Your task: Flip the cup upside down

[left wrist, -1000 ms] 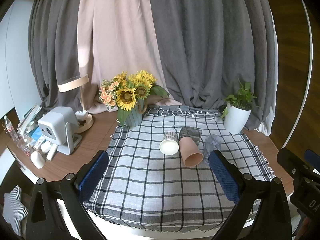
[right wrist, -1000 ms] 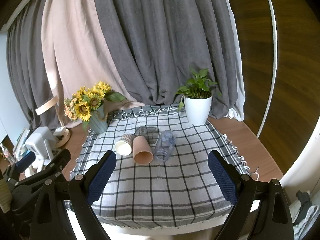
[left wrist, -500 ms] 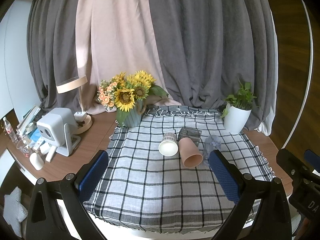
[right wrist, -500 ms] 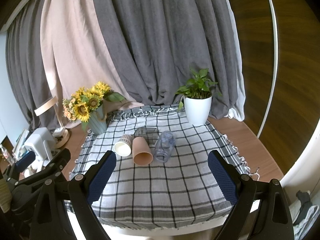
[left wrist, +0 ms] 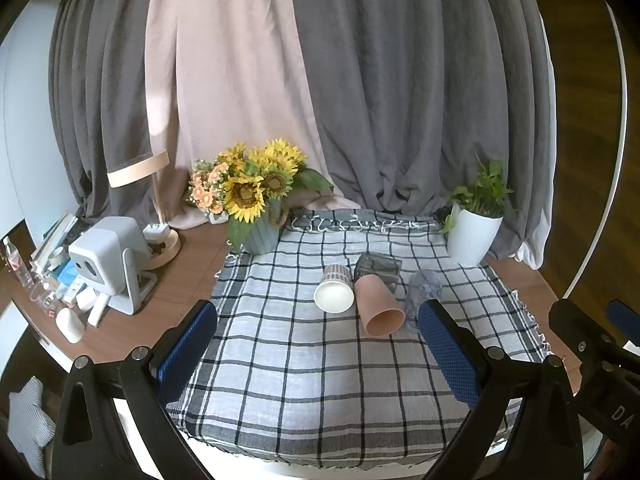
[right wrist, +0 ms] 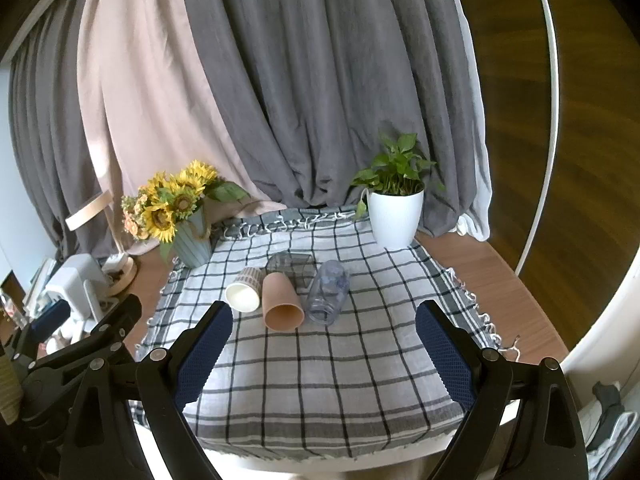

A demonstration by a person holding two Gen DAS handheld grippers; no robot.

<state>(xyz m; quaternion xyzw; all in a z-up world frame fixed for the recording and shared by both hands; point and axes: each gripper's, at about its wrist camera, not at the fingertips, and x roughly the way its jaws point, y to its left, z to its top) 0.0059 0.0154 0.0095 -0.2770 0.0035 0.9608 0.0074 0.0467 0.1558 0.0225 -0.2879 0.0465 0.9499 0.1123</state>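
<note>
Several cups lie on their sides mid-cloth: a striped paper cup [left wrist: 335, 289] [right wrist: 245, 291] with a white inside, a pink cup [left wrist: 378, 305] [right wrist: 281, 296], a clear plastic cup [left wrist: 422, 290] [right wrist: 329, 291] and a dark square glass [left wrist: 378, 267] [right wrist: 289, 263] behind them. My left gripper [left wrist: 318, 356] is open and empty, held above the front of the cloth, short of the cups. My right gripper [right wrist: 325, 358] is open and empty, also short of them.
A checked cloth [left wrist: 320, 380] [right wrist: 320, 372] covers the table. A sunflower vase [left wrist: 258, 228] [right wrist: 192, 240] stands at back left, a white potted plant [left wrist: 474, 232] [right wrist: 394, 216] at back right. A white device [left wrist: 110, 264], a lamp and small clutter sit left. Curtains hang behind.
Both views have shifted only slightly; the cups lie as before and both grippers stay open.
</note>
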